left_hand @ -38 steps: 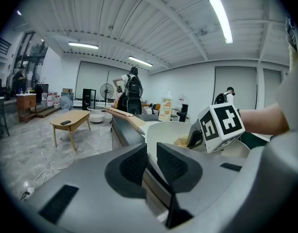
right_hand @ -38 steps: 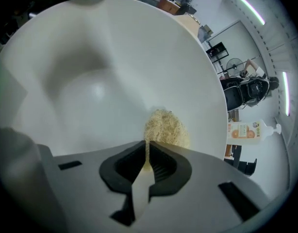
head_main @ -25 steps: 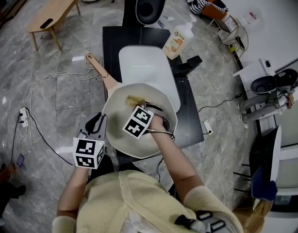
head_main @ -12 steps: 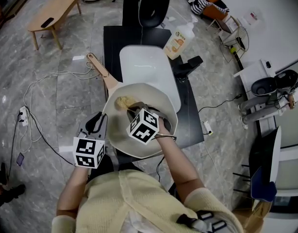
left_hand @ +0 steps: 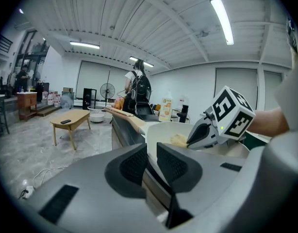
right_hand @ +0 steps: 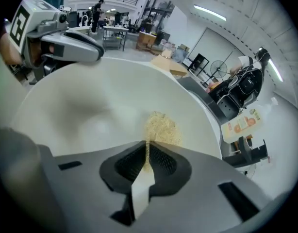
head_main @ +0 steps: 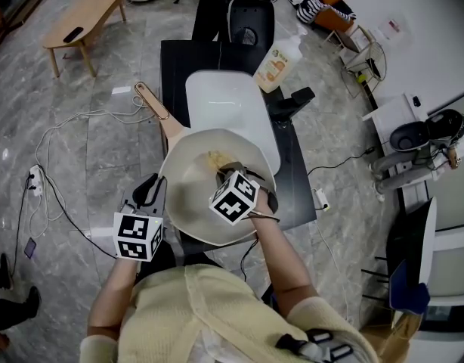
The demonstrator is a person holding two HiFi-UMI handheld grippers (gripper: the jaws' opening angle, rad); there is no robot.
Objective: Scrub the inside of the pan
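The scrub pad (head_main: 215, 158) swung from 11 o'clock back to 12 inside the pan (head_main: 188, 203), pinched in the right gripper (head_main: 223, 168); the far wall was getting scrubbed, the near side probably still to do. The left gripper (head_main: 159, 193) stayed clenched on the rim at 9 o'clock.

White pan (right_hand: 91, 101), right gripper (right_hand: 148, 148) clamped on scrub pad (right_hand: 159, 127) — pad touching inside

Head view overhead, gripper views close, low, all sharing pan (head_main: 188, 195)
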